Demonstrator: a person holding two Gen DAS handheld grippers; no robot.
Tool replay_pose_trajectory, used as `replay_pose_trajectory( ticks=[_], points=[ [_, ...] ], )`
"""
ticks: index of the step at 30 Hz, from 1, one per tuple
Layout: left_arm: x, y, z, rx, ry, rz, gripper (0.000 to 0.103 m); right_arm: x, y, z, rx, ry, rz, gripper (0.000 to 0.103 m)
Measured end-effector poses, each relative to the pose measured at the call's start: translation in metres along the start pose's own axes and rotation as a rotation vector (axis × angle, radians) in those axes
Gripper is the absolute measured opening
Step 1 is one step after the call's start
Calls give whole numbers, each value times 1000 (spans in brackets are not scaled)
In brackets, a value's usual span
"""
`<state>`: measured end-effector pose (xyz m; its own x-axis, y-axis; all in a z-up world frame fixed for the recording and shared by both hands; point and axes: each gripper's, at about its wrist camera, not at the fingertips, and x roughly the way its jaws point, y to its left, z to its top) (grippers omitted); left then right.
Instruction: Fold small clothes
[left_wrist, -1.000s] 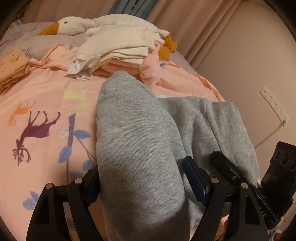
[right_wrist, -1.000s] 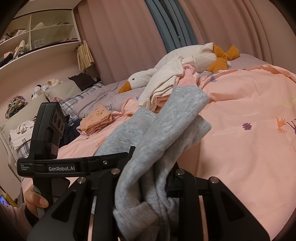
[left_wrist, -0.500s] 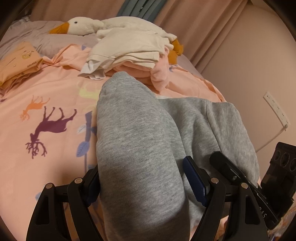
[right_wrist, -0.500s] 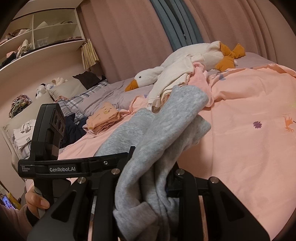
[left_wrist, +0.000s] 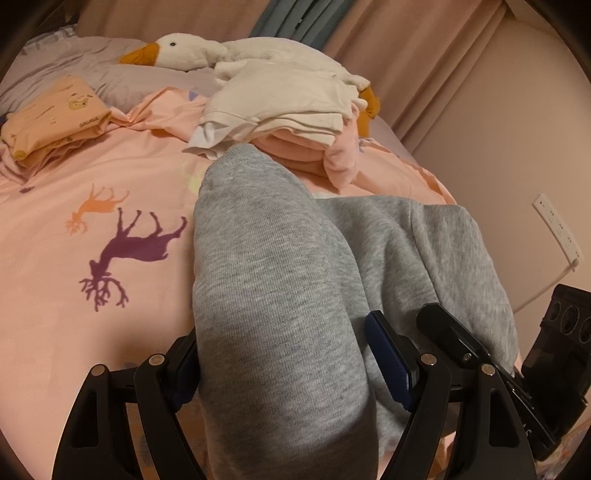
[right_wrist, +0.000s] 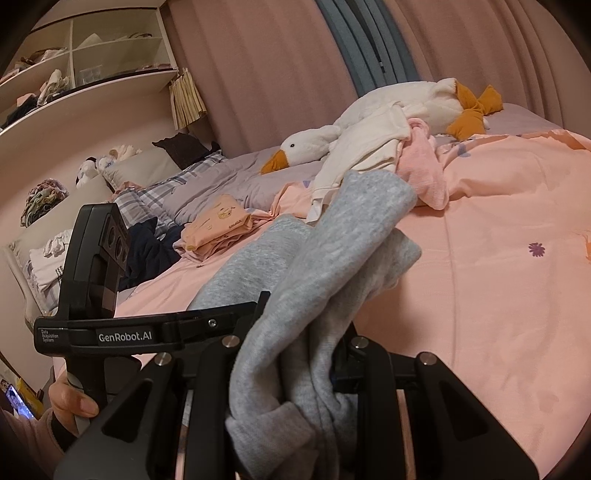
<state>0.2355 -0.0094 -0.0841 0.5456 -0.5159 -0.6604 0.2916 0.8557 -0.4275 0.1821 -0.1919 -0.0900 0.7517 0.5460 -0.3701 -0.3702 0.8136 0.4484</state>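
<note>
A grey sweatshirt-fabric garment (left_wrist: 266, 258) hangs bunched above the pink bedcover (left_wrist: 92, 166), held between both grippers. My left gripper (left_wrist: 280, 332) has its jaws set wide, with a thick fold of the grey fabric filling the gap; one blue pad (left_wrist: 384, 365) shows at the fold's right side. In the right wrist view the same garment (right_wrist: 351, 229) runs forward out of my right gripper (right_wrist: 295, 332), which is shut narrowly on a bunched end. The left gripper's body (right_wrist: 99, 258) and the hand (right_wrist: 70, 402) holding it show at the left.
A stack of folded white and pink clothes (left_wrist: 280, 107) lies against a plush goose (left_wrist: 184, 55) at the far side. A folded orange garment (left_wrist: 55, 114) rests at far left. Shelves (right_wrist: 74, 74) and pillows (right_wrist: 140, 170) stand by the bed head; a wall socket (left_wrist: 557, 229) is at right.
Both grippers have carried the grey garment sideways over the bed; the goose, clothes stack and orange garment have slid rightward in both views. Neither grip has changed.
</note>
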Motion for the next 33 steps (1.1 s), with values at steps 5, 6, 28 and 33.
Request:
replay_pose_trajectory(
  ticks=[5, 6, 28, 33],
  points=[
    [-4, 6, 0, -4, -4, 13, 80, 6, 6, 0, -2, 6, 10, 25],
    [-5, 7, 0, -4, -5, 15, 80, 7, 8, 0, -1, 6, 14, 25],
    [8, 14, -6, -3, 33, 40, 80, 23, 1, -12, 38, 63, 5, 25],
    [8, 17, -6, -8, 39, 37, 80, 23, -3, -14, 52, 73, -1, 25]
  ],
)
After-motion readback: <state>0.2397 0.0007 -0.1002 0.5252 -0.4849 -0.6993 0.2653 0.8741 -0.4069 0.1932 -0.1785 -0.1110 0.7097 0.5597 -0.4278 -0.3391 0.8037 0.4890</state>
